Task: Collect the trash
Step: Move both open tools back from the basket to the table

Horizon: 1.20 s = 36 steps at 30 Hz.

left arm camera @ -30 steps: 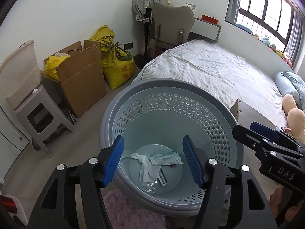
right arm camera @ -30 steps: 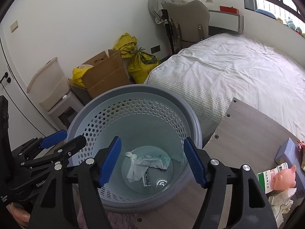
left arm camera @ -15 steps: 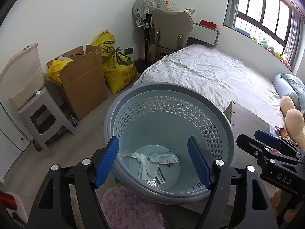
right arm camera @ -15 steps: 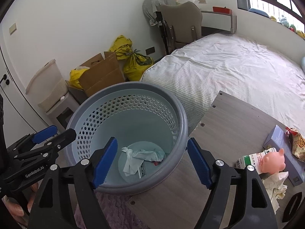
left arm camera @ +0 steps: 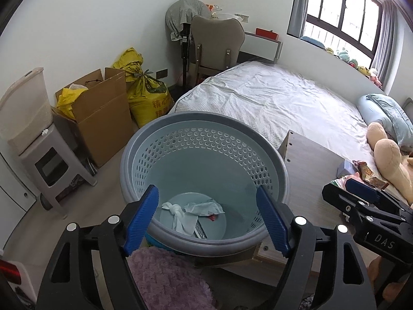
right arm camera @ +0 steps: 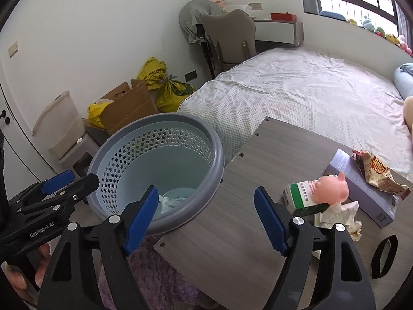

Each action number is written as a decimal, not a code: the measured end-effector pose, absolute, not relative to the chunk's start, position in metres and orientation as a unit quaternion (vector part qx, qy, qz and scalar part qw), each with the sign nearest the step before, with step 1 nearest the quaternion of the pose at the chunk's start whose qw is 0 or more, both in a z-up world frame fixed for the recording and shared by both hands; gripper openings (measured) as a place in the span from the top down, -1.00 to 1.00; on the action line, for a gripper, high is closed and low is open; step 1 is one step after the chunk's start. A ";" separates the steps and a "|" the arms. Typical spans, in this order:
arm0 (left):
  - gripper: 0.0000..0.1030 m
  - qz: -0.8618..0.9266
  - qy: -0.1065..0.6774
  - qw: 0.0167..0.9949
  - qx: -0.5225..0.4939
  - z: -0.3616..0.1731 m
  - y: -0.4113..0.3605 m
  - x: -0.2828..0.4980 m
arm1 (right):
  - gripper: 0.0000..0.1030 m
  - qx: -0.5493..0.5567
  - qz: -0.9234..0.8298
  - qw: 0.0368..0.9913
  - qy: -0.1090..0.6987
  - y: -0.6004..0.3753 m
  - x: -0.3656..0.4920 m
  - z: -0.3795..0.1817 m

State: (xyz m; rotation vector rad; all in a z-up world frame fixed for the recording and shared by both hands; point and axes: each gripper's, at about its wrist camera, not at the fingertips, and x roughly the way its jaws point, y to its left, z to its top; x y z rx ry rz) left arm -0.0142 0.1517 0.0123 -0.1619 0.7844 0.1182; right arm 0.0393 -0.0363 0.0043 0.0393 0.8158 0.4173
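both grippers, left gripper (left arm camera: pixel 207 218) and right gripper (right arm camera: pixel 206 218), spread wide (empty) above basket (left arm camera: pixel 165 129)

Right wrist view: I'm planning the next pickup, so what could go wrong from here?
The crumpled tissue lies against the green carton and pink pig toy; the open right tongs may drag those along. The snack wrapper sits on a book near the table edge and could slide off.

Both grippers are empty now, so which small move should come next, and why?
Probably swing the right gripper rightward toward the crumpled tissue on the wooden table. Its jaws are open and hold nothing, the basket already contains some tissue, and this piece lies nearest, beside the green carton.
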 end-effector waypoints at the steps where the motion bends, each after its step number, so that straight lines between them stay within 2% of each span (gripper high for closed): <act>1: -0.45 0.054 0.382 0.920 -0.078 0.013 0.148 -0.015 | -0.46 0.020 0.198 0.898 0.393 -0.041 0.037 0.005; 36: -0.47 -0.046 0.396 0.917 -0.025 0.010 0.019 -0.031 | -0.49 0.078 0.048 0.912 0.400 -0.207 -0.032 -0.017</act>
